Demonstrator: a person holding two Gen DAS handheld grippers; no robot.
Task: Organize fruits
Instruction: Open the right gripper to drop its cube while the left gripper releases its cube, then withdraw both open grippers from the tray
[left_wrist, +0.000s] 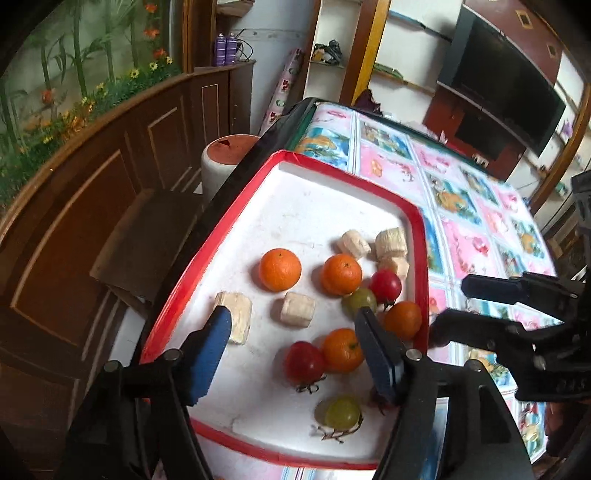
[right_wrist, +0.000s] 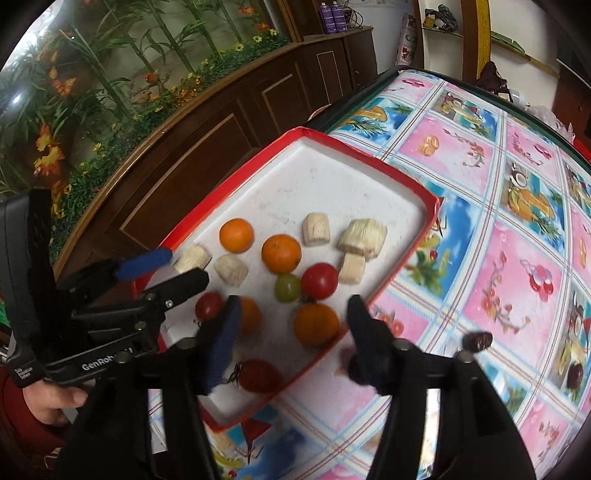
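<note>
A white tray with a red rim (left_wrist: 421, 236) (right_wrist: 430, 221) holds several oranges (left_wrist: 279, 269) (right_wrist: 281, 253), red tomatoes (left_wrist: 303, 362) (right_wrist: 319, 280), green grapes (left_wrist: 343, 411) (right_wrist: 287, 287) and pale cut chunks (left_wrist: 297, 309) (right_wrist: 362, 233). My left gripper (left_wrist: 295, 332) is open and empty, low over the tray's near half, with a tomato and an orange between its fingers. My right gripper (right_wrist: 293, 321) is open and empty over the tray's near right edge; an orange (right_wrist: 316, 324) lies between its fingers. It also shows in the left wrist view (left_wrist: 448, 310).
The tray lies on a table with a pink and blue fruit-print cloth (right_wrist: 498, 258). Dark dates (right_wrist: 478, 341) lie on the cloth right of the tray. A wooden cabinet (left_wrist: 92, 221) and a white stool (left_wrist: 229, 155) stand beyond the table's left edge.
</note>
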